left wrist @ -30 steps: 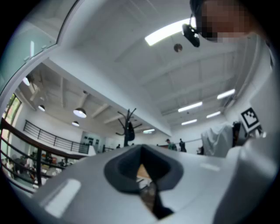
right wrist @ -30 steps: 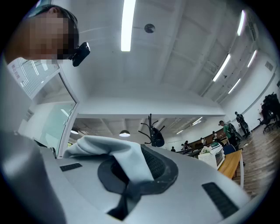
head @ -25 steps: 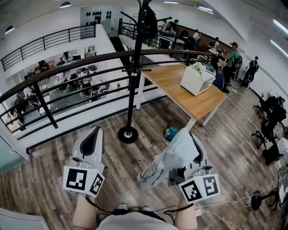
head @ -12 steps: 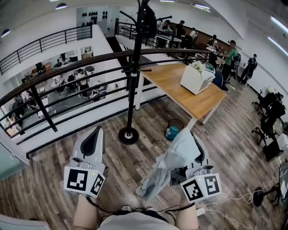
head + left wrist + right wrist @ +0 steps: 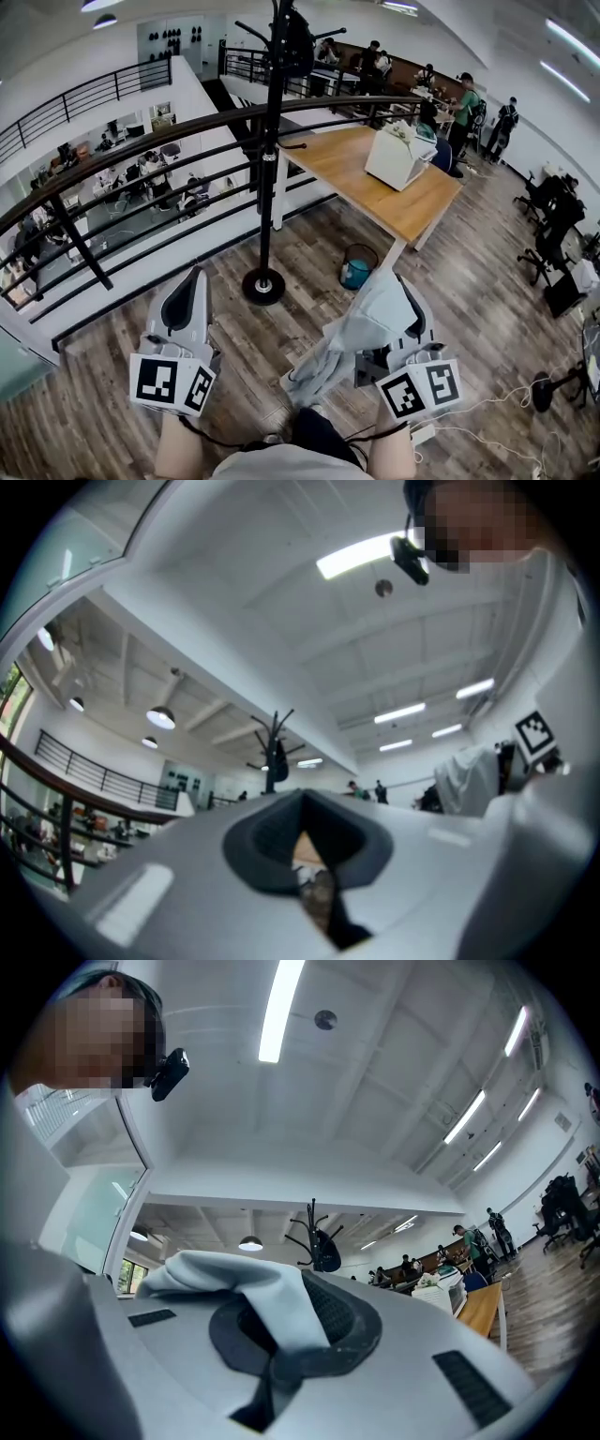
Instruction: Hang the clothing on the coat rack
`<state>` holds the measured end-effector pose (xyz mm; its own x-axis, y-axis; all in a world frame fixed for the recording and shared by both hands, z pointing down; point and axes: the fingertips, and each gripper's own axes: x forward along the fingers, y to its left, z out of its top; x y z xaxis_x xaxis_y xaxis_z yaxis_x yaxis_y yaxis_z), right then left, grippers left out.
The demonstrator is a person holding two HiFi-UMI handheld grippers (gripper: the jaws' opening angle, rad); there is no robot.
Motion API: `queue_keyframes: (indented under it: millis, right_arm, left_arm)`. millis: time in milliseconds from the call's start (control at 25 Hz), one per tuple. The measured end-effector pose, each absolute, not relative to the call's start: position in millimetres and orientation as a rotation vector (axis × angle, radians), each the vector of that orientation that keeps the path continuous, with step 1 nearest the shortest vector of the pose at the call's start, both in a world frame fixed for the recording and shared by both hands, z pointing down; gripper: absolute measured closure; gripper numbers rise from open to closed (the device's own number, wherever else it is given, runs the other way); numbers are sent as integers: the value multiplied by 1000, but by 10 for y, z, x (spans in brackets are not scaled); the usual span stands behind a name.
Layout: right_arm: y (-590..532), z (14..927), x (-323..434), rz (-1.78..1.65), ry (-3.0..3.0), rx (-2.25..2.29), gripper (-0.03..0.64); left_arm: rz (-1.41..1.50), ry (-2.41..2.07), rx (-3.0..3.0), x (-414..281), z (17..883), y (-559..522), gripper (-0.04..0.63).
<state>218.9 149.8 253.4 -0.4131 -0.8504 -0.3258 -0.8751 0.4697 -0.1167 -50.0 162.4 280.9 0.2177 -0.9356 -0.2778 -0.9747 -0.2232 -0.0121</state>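
Note:
A black coat rack (image 5: 268,159) stands on a round base (image 5: 262,285) by the railing, ahead of both grippers, with a dark item (image 5: 298,42) hanging near its top. A light grey garment (image 5: 349,337) is pinched in my right gripper (image 5: 390,286) and droops down to the left of it. The right gripper view shows the cloth (image 5: 258,1302) folded over the shut jaws, with the rack (image 5: 320,1241) far beyond. My left gripper (image 5: 195,281) is held level at the left, shut and holding nothing. The rack (image 5: 273,761) shows beyond it in the left gripper view.
A black railing (image 5: 141,141) runs across behind the rack, over a lower floor. A wooden table (image 5: 398,192) with a white box (image 5: 398,155) stands at the right, a teal bucket (image 5: 356,272) under it. Cables (image 5: 506,422) lie on the floor at right.
The rack, railing and table have slid slightly left in the head view. Both grippers keep about the same place, and the garment still hangs from the right one.

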Motion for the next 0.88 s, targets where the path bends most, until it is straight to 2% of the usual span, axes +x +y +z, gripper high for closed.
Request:
queue_keyframes:
  millis: [480,880]
  right_arm:
    - [598,2558,2024,81,2406,-1382,611]
    - [-461,2363,2044,124,2461,-1289,611]
  left_arm:
    - [294,1884,-2263,-657,2878,821,586]
    - [307,1903,-2207,-508,2673,-184,586]
